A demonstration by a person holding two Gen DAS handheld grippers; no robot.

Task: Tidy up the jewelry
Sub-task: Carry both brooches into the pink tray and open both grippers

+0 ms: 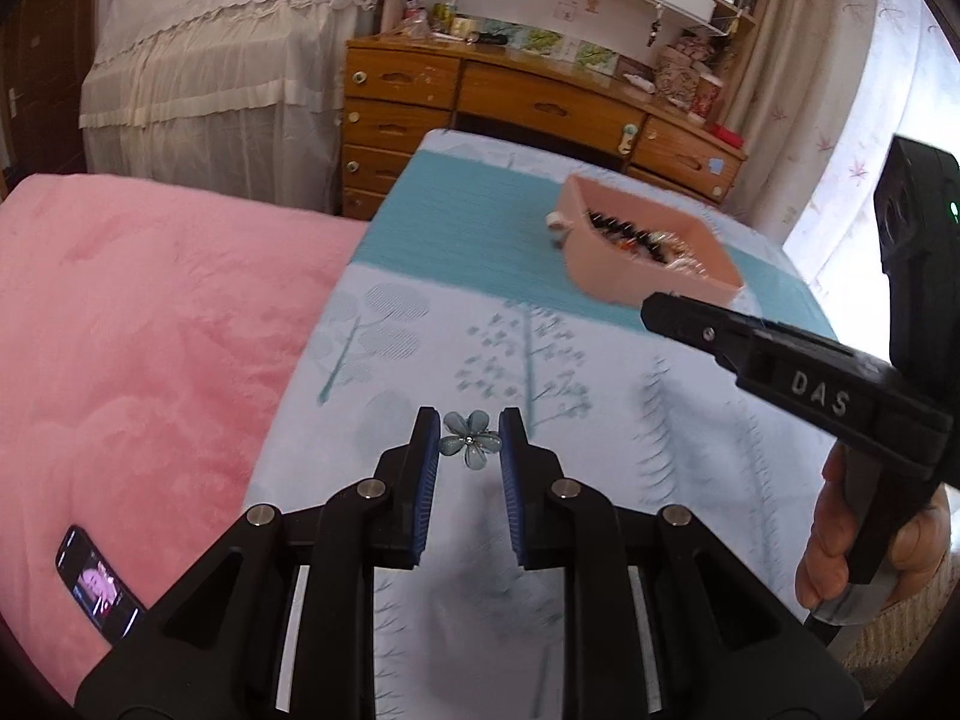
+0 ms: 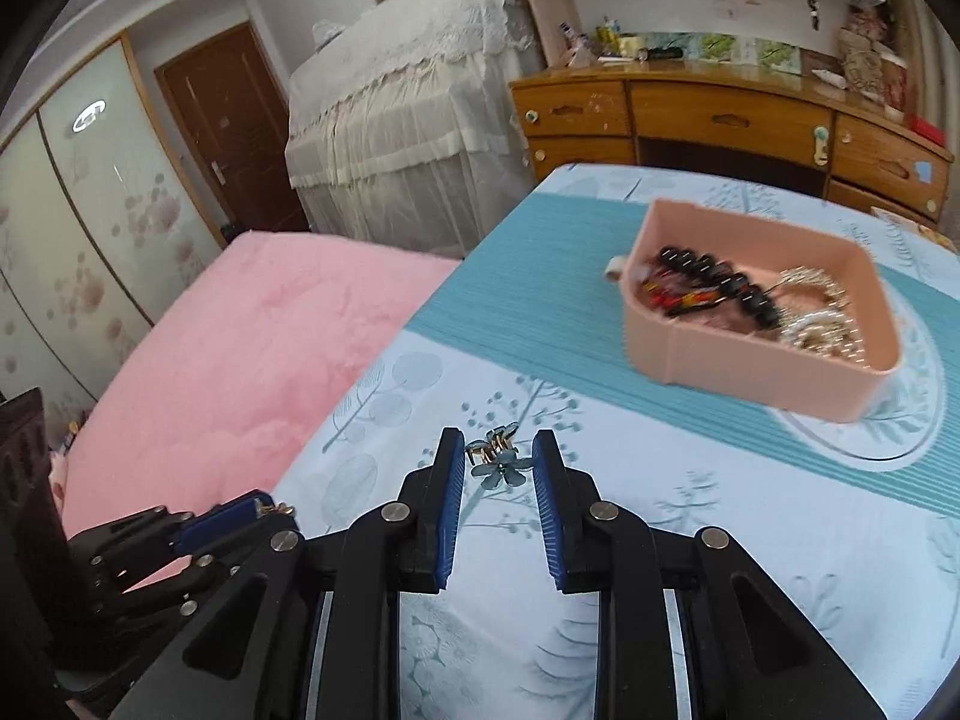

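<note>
A blue flower-shaped hair clip sits between the tips of my left gripper, whose jaws close against its petals. My right gripper holds a second blue flower clip with gold teeth between its blue pads. A pink tray with black beads, red bits and silver chains stands on the teal band of the tablecloth, ahead and to the right; it also shows in the left wrist view. The right gripper's body crosses the left wrist view at right.
The table with a tree-print cloth borders a pink bed at left, where a phone lies. A wooden dresser stands beyond the table. A small white object lies beside the tray.
</note>
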